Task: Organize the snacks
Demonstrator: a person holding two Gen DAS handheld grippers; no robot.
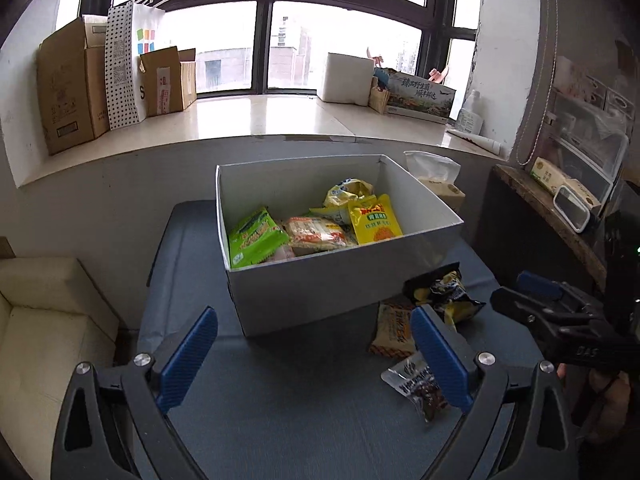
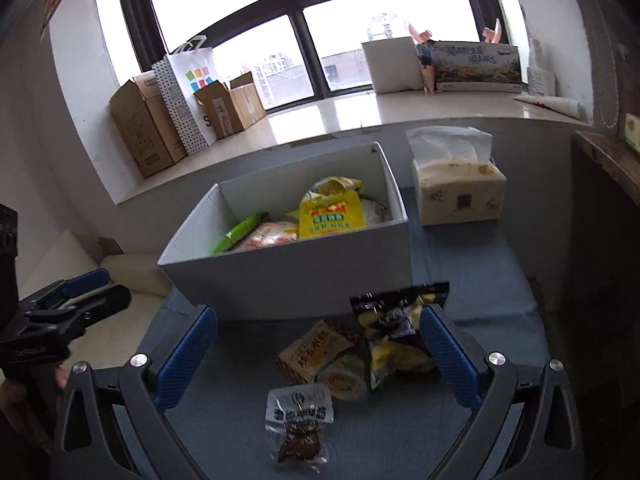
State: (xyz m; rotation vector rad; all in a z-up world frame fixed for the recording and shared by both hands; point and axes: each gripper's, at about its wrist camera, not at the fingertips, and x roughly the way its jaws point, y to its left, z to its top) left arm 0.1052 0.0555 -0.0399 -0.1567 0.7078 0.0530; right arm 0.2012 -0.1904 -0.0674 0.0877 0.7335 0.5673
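A white open box (image 1: 320, 284) (image 2: 280, 276) stands on the blue table and holds several snack packets: a green one (image 1: 256, 236), a yellow one (image 1: 374, 220) (image 2: 330, 216) and others. Loose on the table in front of it lie a black-and-yellow packet (image 2: 394, 332) (image 1: 444, 292), an orange packet (image 2: 316, 348) (image 1: 394, 330), a small round yellow one (image 2: 344, 376) and a clear packet with dark contents (image 2: 298, 424) (image 1: 416, 388). My left gripper (image 1: 316, 356) is open and empty before the box. My right gripper (image 2: 318, 356) is open and empty above the loose packets.
A tissue pack (image 2: 458, 188) stands right of the box. Cardboard boxes (image 1: 68, 84), a dotted paper bag (image 1: 120, 64) and a white box (image 1: 346, 78) line the window ledge. A cream sofa (image 1: 44, 320) lies left of the table. A dark wooden shelf (image 1: 552, 208) stands at the right.
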